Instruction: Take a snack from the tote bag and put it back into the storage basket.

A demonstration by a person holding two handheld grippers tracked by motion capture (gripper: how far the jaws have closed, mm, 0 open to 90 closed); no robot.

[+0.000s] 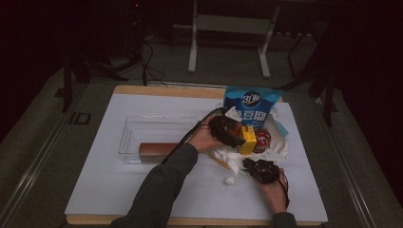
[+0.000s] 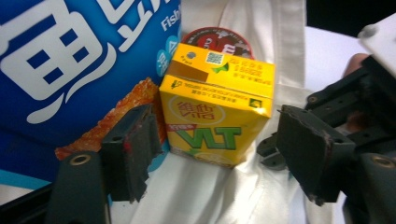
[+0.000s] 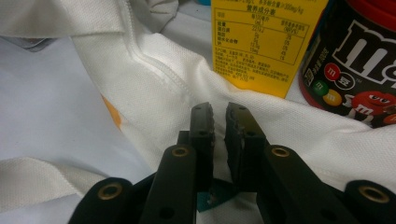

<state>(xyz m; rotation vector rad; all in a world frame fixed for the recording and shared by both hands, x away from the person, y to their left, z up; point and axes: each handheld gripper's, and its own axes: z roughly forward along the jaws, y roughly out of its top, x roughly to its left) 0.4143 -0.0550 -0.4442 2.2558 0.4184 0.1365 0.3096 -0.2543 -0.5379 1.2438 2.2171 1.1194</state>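
White board (image 1: 142, 190) covers the table in the high view, and on it 2 hands work close together. The left gripper (image 1: 236, 137) is stretched toward a yellow carton (image 1: 247, 140) that stands on a crumpled white cloth (image 1: 233, 159). A dark round tin (image 1: 262, 140) sits just beside the carton, and a blue snack bag (image 1: 252, 107) stands behind both. The right gripper (image 1: 251, 166) rests nearer the person, low on the cloth. A clear plastic tray (image 1: 157, 128) lies well apart on the far side of the left forearm, with a brown bar (image 1: 159, 149) at its near edge.

From the left gripper view, the left gripper (image 2: 212, 144) has its jaws spread wide, 1 on each side of the yellow carton (image 2: 217, 105), neither clearly touching it. The carton stands between the fingers, tilted slightly, on the white cloth (image 2: 205, 196). The dark round tin (image 2: 217, 37) shows just beyond the carton, and the blue snack bag (image 2: 70, 60) rises beyond the one finger (image 2: 133, 149).

From the right gripper view, the right gripper (image 3: 219, 123) has its jaws nearly together with a thin gap between them; nothing is seen between the tips. The white cloth (image 3: 154, 84) lies under and beyond the fingertips. Past them stand the yellow carton (image 3: 261, 42) and, touching its side or just beside it, the dark round tin (image 3: 355, 65).
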